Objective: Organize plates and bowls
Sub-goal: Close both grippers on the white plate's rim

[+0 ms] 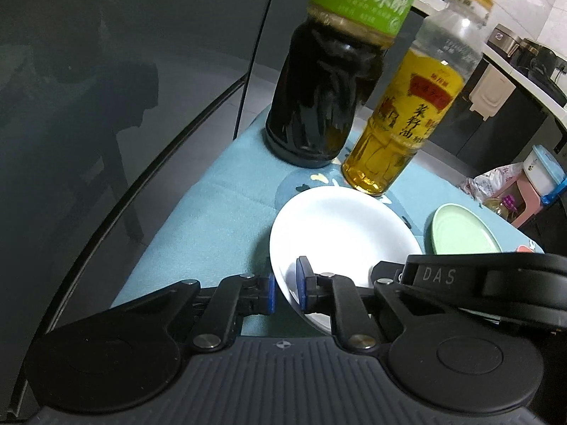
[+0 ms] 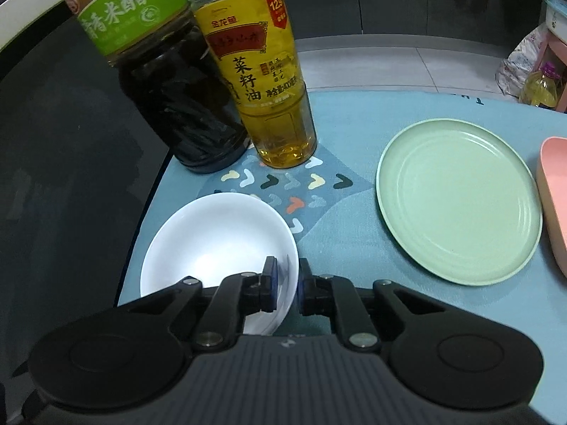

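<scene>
The dark bottle (image 2: 170, 81) at the far left wears a green label (image 2: 117, 10) with white Chinese characters ending in 米醋, rice vinegar; its contents look nearly black and fill the body up to the label. Touching or just beside it on the right stands a clear bottle (image 2: 269, 81) with a yellow label reading 金龙鱼 and 菜籽油, rapeseed oil, plus a red price tag marked 12.9; golden oil fills roughly its lower part, and the neck is clear. From my left wrist camera I read "DAS" (image 1: 437, 276) on the housing of my other tool.

Both bottles stand on a blue mat (image 2: 354, 120) with a patch of small coloured marks. The white bowl (image 2: 219, 237) sits empty near the mat's left edge, in front of the bottles. My left gripper (image 1: 285, 288) is clamped on the bowl's left rim, one pad outside and one inside. My right gripper (image 2: 286, 288) pinches the bowl's near right rim the same way. To the right lies an empty pale green plate (image 2: 457, 202), and a pink container (image 2: 553, 191) pokes in at the far right edge.
</scene>
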